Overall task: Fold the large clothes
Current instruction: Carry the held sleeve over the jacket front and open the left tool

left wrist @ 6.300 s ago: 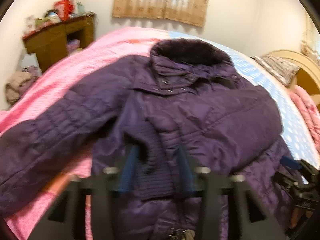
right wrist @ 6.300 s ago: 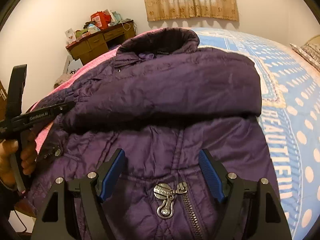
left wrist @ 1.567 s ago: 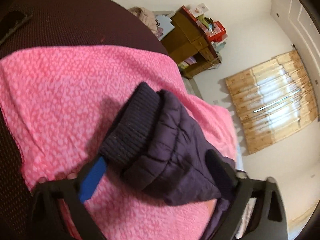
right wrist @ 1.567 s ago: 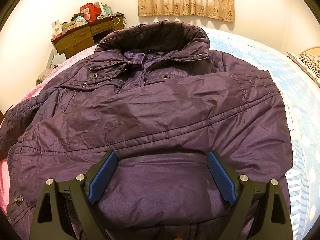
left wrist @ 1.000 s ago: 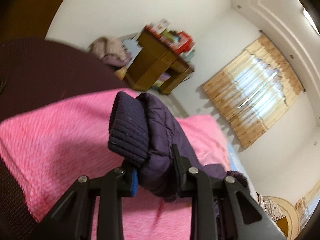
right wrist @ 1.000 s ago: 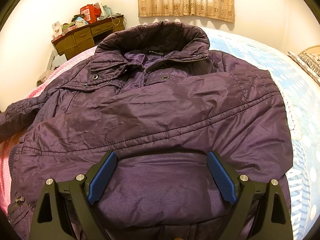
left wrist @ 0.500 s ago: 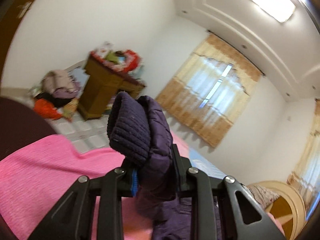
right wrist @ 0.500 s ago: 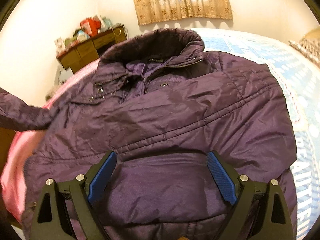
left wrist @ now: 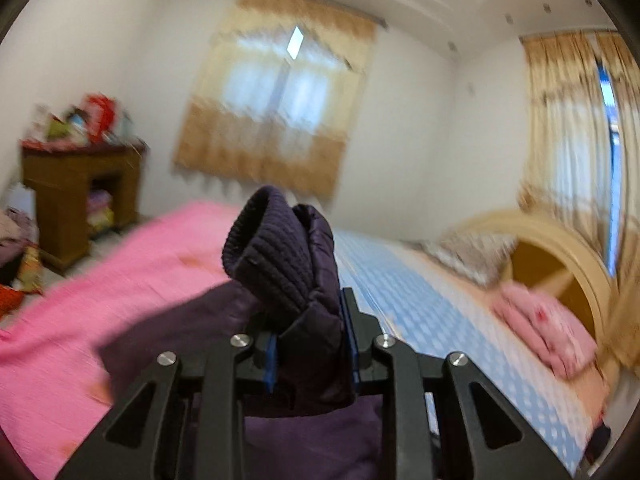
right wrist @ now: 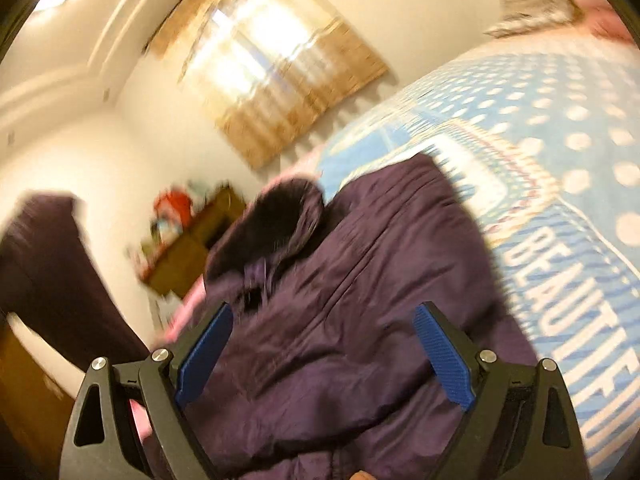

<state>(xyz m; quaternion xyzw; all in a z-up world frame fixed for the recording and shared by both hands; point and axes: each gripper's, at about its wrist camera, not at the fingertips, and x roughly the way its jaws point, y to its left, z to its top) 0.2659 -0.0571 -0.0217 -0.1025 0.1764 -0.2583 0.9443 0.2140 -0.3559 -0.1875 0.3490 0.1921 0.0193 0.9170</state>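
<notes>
Two views show a purple padded jacket spread on a bed. From the left wrist, the left gripper [left wrist: 310,354] is clamped on the jacket's sleeve [left wrist: 308,320] just behind its ribbed knit cuff [left wrist: 272,256], lifted above the pink blanket [left wrist: 100,280], with the jacket body [left wrist: 320,440] lying below. From the right wrist, much blurred, the right gripper [right wrist: 322,356] hovers with its jaws spread wide and empty over the jacket [right wrist: 360,300], which lies partly on the blue dotted bedspread [right wrist: 560,140]; the dark collar [right wrist: 280,216] points away. The quilted shell looks soft, bulky and somewhat slick, so a grip at the cuff or a seam likely holds best; the padding will probably spring back unless pressed flat.
</notes>
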